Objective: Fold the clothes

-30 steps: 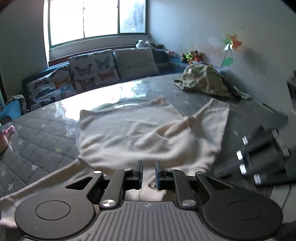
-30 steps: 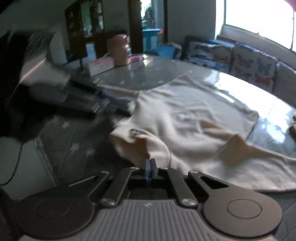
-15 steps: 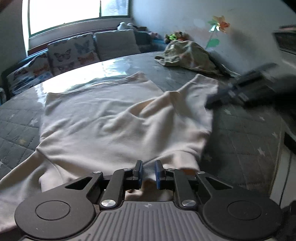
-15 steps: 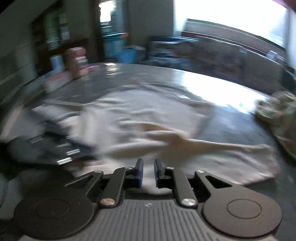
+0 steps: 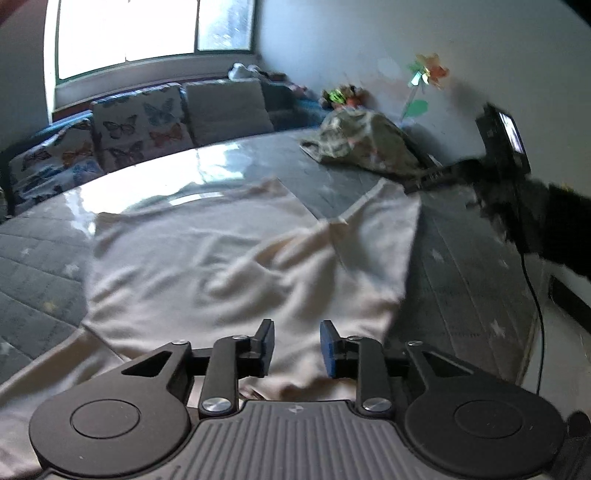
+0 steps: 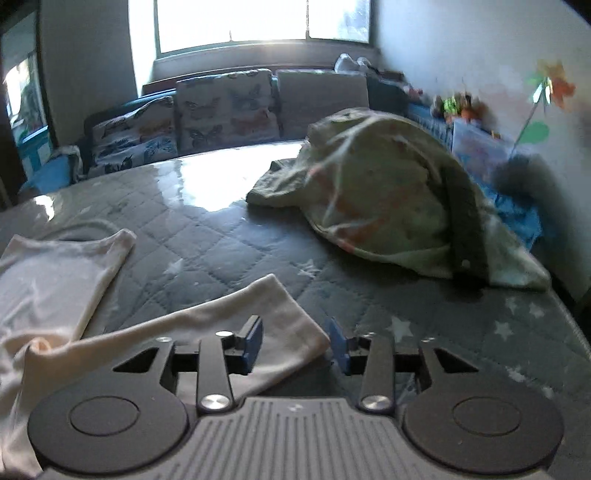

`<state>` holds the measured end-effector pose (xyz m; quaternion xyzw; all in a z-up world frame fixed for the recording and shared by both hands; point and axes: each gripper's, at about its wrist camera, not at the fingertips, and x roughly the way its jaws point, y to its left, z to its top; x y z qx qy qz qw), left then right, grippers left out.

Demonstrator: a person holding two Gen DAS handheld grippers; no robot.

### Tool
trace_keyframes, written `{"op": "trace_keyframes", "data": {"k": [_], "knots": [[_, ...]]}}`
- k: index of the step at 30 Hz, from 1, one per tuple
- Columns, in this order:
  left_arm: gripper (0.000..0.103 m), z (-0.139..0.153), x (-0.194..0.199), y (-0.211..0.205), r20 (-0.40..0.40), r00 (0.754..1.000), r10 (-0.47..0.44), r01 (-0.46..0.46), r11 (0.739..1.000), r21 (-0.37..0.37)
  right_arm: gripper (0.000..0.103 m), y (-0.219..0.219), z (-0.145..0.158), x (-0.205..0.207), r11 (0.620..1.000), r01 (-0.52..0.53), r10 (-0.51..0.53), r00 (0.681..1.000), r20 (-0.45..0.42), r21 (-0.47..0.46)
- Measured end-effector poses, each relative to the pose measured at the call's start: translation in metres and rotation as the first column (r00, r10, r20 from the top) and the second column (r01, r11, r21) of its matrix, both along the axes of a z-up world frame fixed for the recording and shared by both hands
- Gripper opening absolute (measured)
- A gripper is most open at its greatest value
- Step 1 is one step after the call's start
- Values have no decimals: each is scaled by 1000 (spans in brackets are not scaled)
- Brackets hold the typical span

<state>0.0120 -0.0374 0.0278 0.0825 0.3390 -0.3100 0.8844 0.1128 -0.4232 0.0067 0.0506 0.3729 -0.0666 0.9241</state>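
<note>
Cream long-sleeved cotton top [image 5: 207,258] lies spread and rumpled on the grey quilted, star-printed table cover [image 6: 236,251], its body across the middle and 1 sleeve [image 6: 229,325] angled out to the right. In the left wrist view, the left gripper [image 5: 297,345] hovers over the near edge of the top with its 2 blue-padded fingers spread apart, holding nothing. In the right wrist view, the right gripper [image 6: 295,341] has its 2 fingers wide apart as well, with the cuff end of that sleeve lying between and beneath them, not pinched. 1 second garment, a crumpled green patterned piece [image 6: 388,199], sits heaped farther back on the table, well apart from the cream top. Behind the table stand 3 cushions: 2 butterfly-print cushions [image 5: 136,125] and 1 plain grey cushion [image 5: 225,107], under 1 bright window [image 5: 147,33].
</note>
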Motion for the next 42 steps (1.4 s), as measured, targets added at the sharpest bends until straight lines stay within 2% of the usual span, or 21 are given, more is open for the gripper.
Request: {"op": "trace_keyframes", "data": {"k": [2, 4, 6, 9, 11, 14, 17, 18, 19, 21, 24, 28, 31, 35, 39, 42], "knots": [[33, 2, 7, 2, 1, 1000, 24, -24, 1000, -3, 41, -8, -5, 4, 999, 20, -20, 1000, -7, 26], [33, 1, 14, 2, -8, 999, 43, -43, 999, -4, 30, -9, -10, 6, 999, 24, -23, 1000, -19, 46], [33, -4, 17, 0, -26, 999, 44, -43, 999, 3, 10, -5, -9, 2, 999, 24, -24, 1000, -12, 22], [33, -12, 18, -4, -46, 998, 34, -34, 999, 13, 8, -1, -5, -6, 999, 32, -33, 999, -3, -24], [35, -15, 18, -3, -53, 998, 30, -29, 999, 19, 8, -4, 0, -12, 997, 58, -58, 998, -8, -56], [43, -13, 22, 3, -42, 998, 50, -49, 998, 28, 8, -10, 4, -20, 992, 86, -89, 995, -33, -93], [46, -7, 34, 14, -22, 995, 102, -101, 994, 48, 13, -11, 0, -23, 991, 81, -89, 994, -69, -108], [48, -5, 39, 18, -13, 992, 122, -121, 991, 55, 18, -9, 3, -24, 991, 78, -85, 995, -59, -107], [49, -2, 45, 22, -4, 990, 144, -144, 988, 61, 18, -7, 7, -25, 992, 75, -80, 996, -43, -104], [52, 3, 58, 31, 15, 980, 200, -200, 977, 74, 18, 1, 18, -25, 995, 47, -48, 999, -12, -86], [52, 5, 83, 44, 28, 956, 291, -292, 952, 92, 18, 21, 34, -13, 998, -50, 51, 999, 11, -31], [52, 5, 118, 61, 20, 920, 391, -391, 914, 105, 18, 56, 43, 13, 981, -193, 193, 981, 18, 26], [51, 3, 139, 67, 29, 907, 420, -420, 899, 120, 18, 83, 43, 34, 962, -268, 267, 964, 17, 53], [51, -6, 167, 71, -2, 894, 448, -444, 888, 114, 18, 112, 35, 66, 941, -334, 334, 943, 3, 59], [51, -17, 193, 73, -33, 881, 471, -466, 879, 103, 19, 132, 23, 97, 931, -356, 359, 933, -24, 84], [51, -21, 207, 71, -37, 881, 472, -466, 879, 98, 19, 141, 13, 115, 933, -349, 353, 935, -33, 93]]}}
